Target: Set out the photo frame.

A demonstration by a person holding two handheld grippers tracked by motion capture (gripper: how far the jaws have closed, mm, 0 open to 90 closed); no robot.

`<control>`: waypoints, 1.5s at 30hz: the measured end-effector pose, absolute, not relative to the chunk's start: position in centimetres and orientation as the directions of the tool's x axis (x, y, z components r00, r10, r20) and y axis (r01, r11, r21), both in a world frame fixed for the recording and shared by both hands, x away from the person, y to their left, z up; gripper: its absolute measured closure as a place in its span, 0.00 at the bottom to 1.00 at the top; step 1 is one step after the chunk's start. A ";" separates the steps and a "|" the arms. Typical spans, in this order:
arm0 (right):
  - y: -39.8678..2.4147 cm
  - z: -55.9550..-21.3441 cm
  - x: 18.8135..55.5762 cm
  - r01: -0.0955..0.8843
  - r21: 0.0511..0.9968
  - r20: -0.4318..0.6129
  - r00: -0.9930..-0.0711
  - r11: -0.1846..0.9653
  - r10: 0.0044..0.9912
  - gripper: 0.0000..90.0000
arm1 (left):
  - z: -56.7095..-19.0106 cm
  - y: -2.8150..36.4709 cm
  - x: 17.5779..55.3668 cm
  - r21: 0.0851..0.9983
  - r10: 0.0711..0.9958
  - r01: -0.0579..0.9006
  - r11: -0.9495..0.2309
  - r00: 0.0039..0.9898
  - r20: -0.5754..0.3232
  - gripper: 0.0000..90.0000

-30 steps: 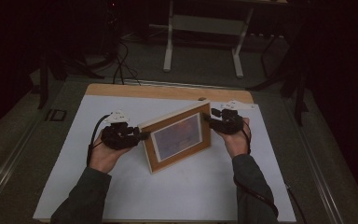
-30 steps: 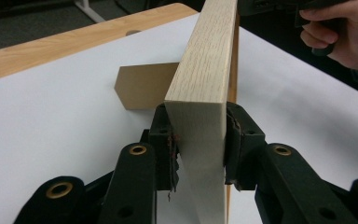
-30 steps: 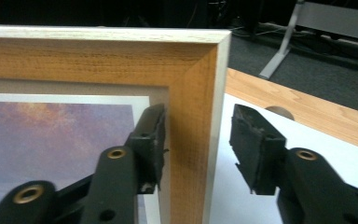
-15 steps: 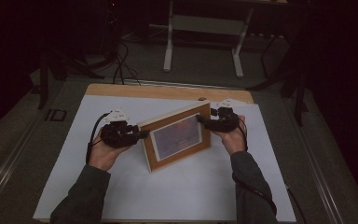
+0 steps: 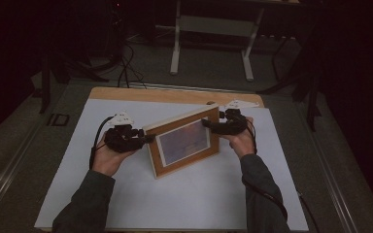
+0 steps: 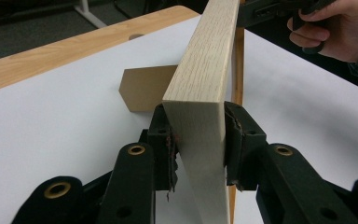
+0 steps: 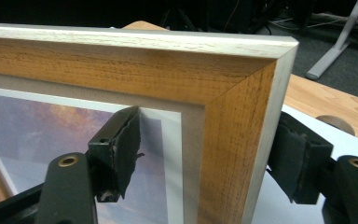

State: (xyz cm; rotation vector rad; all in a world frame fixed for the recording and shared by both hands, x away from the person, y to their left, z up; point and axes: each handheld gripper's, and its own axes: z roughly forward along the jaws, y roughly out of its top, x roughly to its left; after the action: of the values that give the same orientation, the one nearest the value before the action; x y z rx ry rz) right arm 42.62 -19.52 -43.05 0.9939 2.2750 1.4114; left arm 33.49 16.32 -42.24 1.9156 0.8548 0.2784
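Observation:
A wooden picture frame [image 5: 184,141] with a purple-orange print stands upright on the white sheet [image 5: 189,194], leaning on its brown back stand [image 6: 144,86]. My left gripper [image 5: 145,139] is shut on the frame's left edge. In the left gripper view both pads [image 6: 168,140] press the pale wood side of the frame [image 6: 205,70]. My right gripper [image 5: 209,124] reaches over the frame's upper right corner [image 7: 233,140]. Its jaws have just been opening and now straddle that corner, one pad [image 7: 121,149] in front of the glass, the other behind, neither pressing.
The white sheet covers a wooden table whose bare far edge [image 5: 175,94] shows at the back. Beyond it on the dark floor are cables [image 5: 126,73] and a white desk stand [image 5: 213,43]. The person's right hand [image 6: 331,28] appears past the frame's far end.
My right hand has shifted a little to the left, closer over the frame's upper right corner. The left hand and the frame have stayed put.

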 end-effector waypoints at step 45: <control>-21.7 -42.7 40.3 0.457 0.848 0.150 -0.692 0.268 0.706 0.66 | -42.3 16.5 35.7 0.845 0.705 0.465 -0.262 0.691 -0.162 0.69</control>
State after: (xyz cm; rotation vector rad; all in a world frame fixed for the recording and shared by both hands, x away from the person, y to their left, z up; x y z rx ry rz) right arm 40.30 -21.73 -42.67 1.0754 2.2823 1.3899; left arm 35.71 16.49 -42.35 1.9146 0.9099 0.3047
